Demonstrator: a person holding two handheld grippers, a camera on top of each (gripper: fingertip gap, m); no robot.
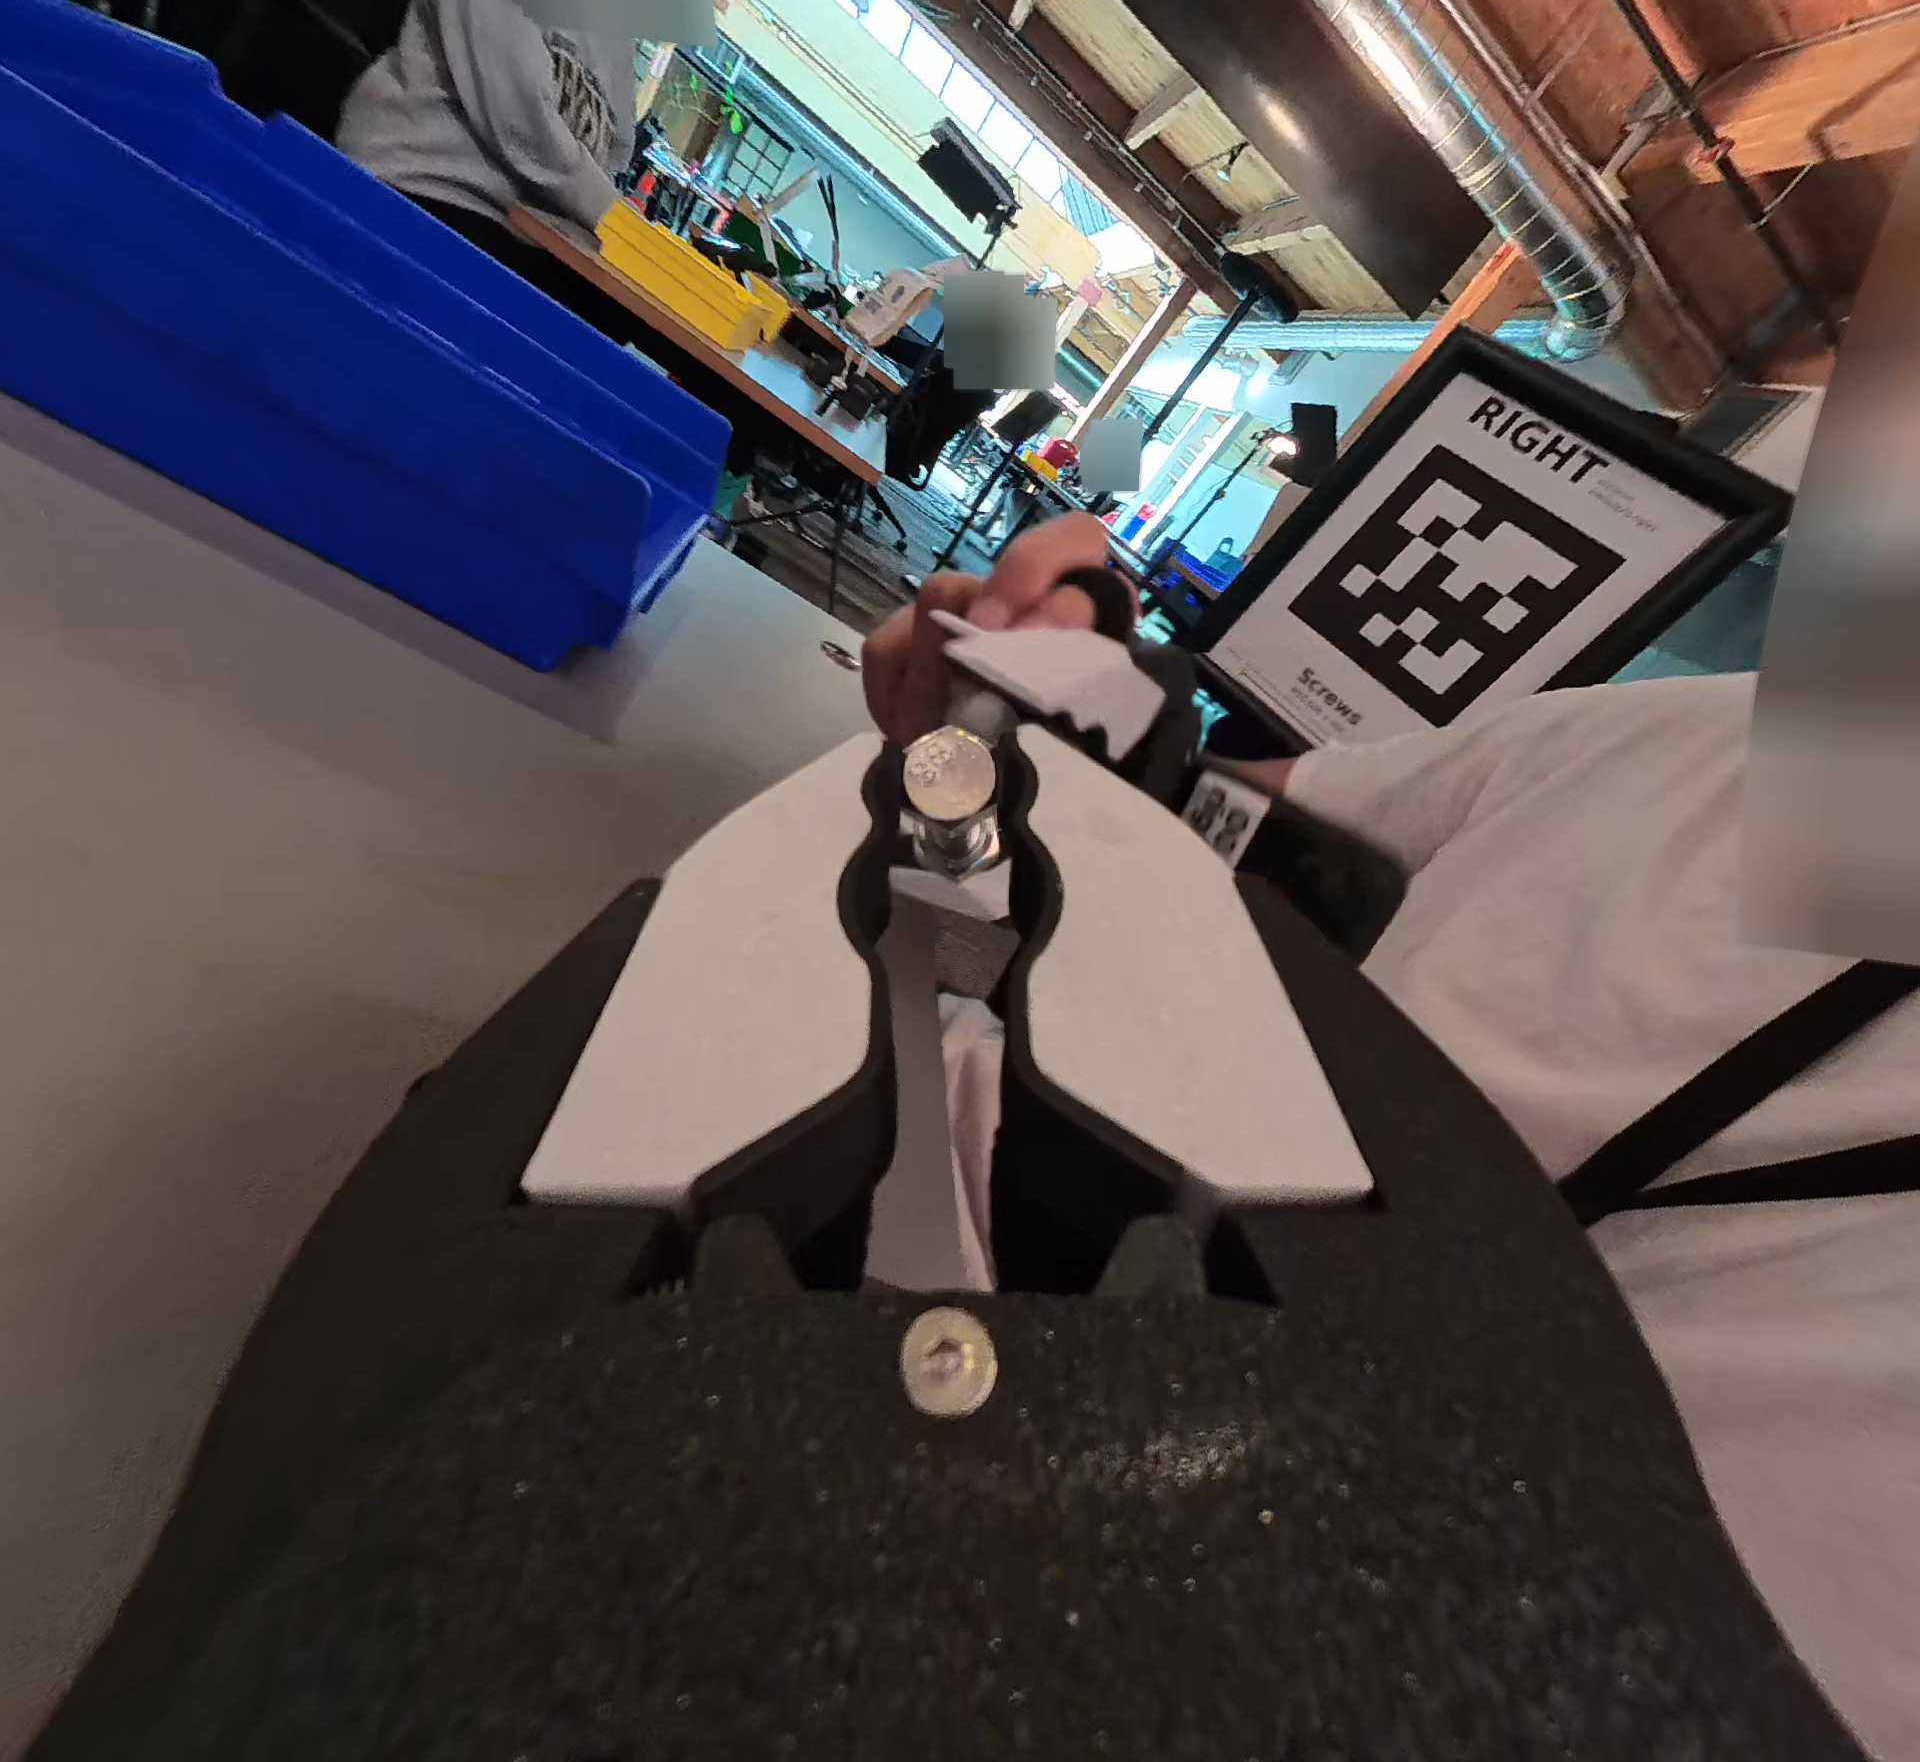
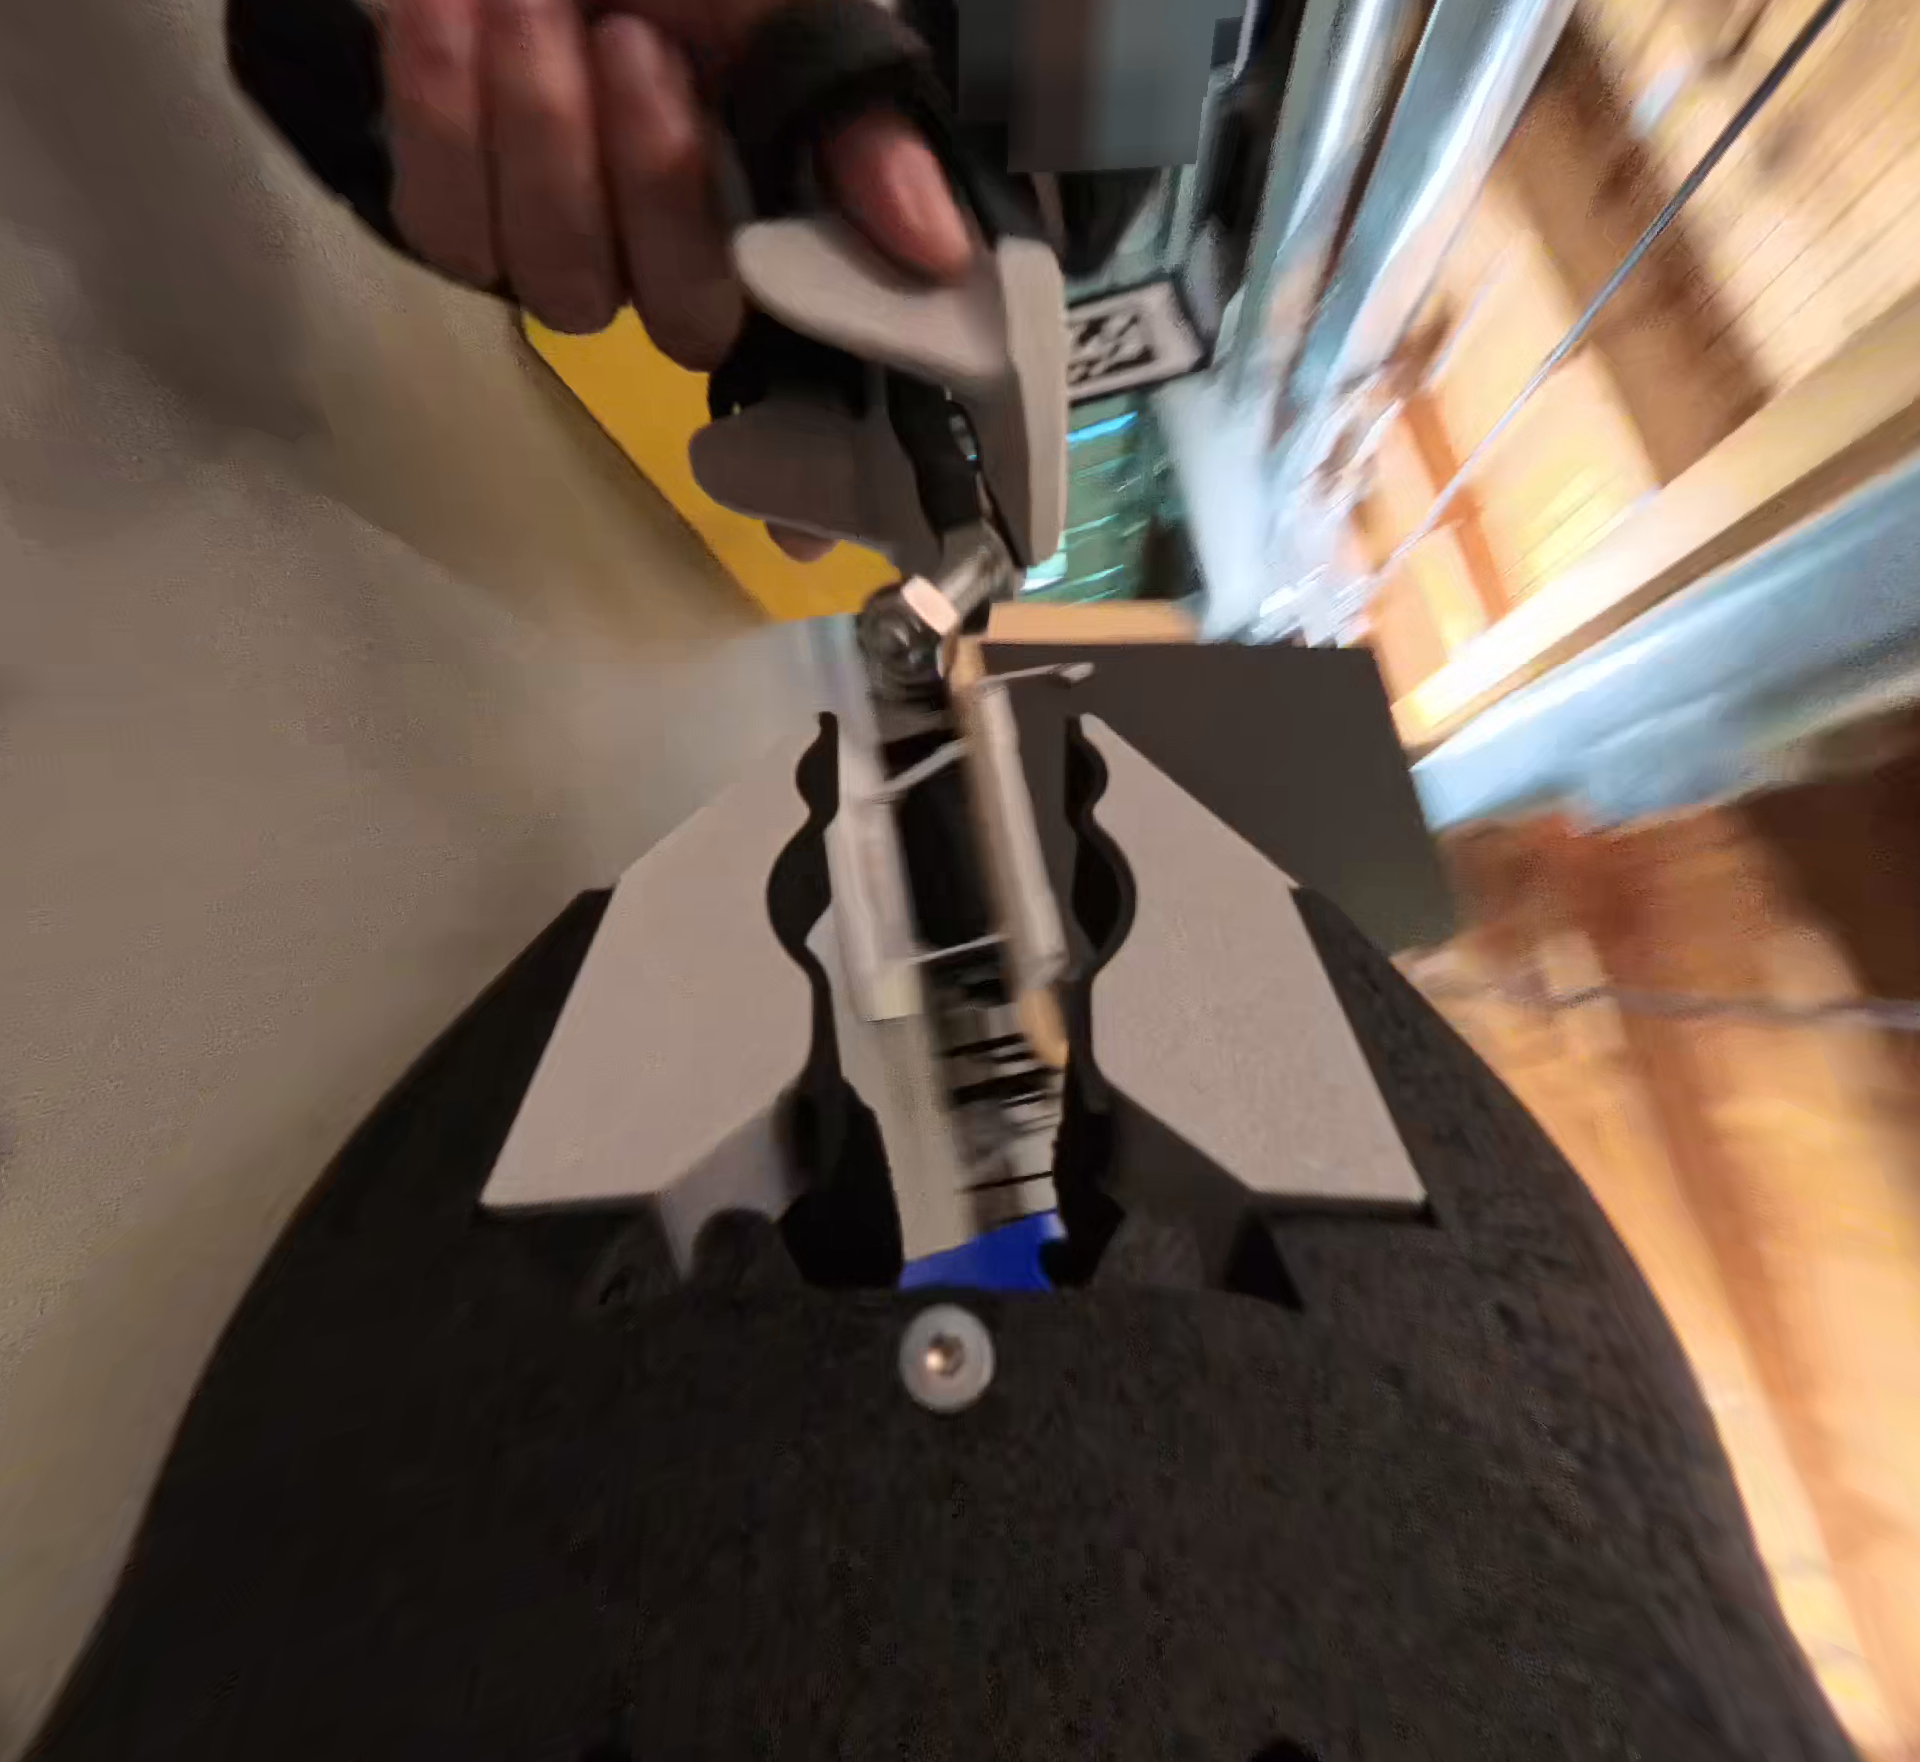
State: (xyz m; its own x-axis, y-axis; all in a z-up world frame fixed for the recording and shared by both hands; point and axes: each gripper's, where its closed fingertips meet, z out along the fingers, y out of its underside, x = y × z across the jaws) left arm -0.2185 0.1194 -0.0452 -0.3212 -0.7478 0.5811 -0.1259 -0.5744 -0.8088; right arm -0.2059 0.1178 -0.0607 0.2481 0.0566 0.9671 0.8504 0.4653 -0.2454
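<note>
Silver bolt [image 1: 948,782] clamped by its head between the left gripper [image 1: 951,777] fingers, mid-frame. Right gripper [image 2: 945,725] fingers spread open just below the bolt's nut [image 2: 928,609], gripping nothing. Hand [image 2: 582,102] at upper left.

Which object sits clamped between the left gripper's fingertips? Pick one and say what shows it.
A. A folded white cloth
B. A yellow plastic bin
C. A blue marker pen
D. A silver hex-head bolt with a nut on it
D: in the left wrist view the left gripper has its black pads closed on either side of a silver bolt, round end facing the camera, with a nut threaded just below it.
</note>
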